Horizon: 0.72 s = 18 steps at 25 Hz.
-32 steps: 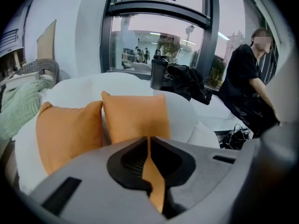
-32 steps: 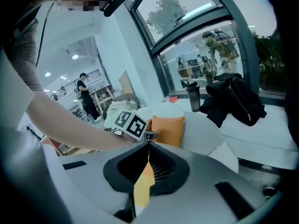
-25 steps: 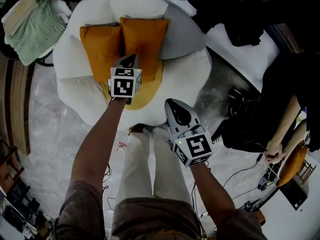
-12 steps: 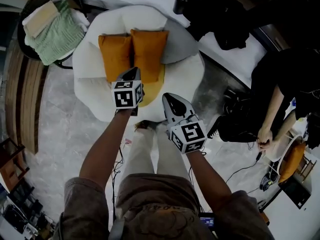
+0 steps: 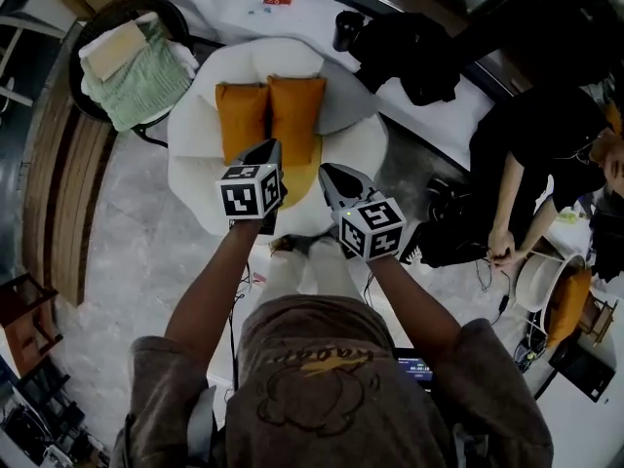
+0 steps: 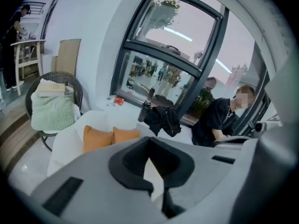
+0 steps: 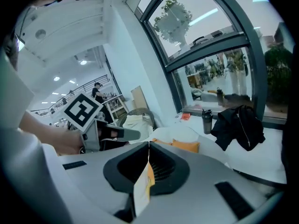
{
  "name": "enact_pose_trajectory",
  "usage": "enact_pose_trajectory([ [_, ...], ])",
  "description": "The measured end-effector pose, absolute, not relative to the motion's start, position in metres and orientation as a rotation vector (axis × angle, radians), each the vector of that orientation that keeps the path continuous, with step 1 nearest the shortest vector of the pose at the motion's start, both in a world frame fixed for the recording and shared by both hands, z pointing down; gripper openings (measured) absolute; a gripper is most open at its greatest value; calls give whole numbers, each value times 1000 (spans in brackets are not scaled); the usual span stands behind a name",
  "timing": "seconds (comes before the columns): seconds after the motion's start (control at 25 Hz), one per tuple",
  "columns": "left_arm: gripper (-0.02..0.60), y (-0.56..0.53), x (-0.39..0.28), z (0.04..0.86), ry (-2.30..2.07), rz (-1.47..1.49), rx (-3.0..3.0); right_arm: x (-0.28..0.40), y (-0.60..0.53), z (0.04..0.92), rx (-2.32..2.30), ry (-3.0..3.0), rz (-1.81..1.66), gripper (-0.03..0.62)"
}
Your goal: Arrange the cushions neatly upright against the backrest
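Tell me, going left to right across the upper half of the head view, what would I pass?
Green blanket → left orange cushion → right orange cushion → black tumbler → black jacket → seated person.

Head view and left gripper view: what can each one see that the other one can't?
Only the head view shows the right gripper, the person's own arms and legs, and the grey floor. Only the left gripper view shows the tall window with its dark frame. Both show the white chair with two orange cushions standing side by side against its back, the green blanket, the black jacket, the seated person in black, and the left gripper, which is shut.
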<state>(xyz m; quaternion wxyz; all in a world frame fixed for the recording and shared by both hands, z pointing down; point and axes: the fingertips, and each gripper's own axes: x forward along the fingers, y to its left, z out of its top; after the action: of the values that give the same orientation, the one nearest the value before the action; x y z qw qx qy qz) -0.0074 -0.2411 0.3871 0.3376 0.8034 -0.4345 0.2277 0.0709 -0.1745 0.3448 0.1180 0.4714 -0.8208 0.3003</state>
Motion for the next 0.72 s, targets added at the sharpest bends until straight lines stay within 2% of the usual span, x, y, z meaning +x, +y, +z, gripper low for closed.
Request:
enact_pose_trajectory([
  [0.4, 5, -167, -8, 285, -1051, 532, 2295, 68, -135, 275, 1303, -2490, 824, 20],
  [0.72, 5, -126, -4, 216, -974, 473, 2459, 57, -95, 214, 1239, -2608, 639, 20],
])
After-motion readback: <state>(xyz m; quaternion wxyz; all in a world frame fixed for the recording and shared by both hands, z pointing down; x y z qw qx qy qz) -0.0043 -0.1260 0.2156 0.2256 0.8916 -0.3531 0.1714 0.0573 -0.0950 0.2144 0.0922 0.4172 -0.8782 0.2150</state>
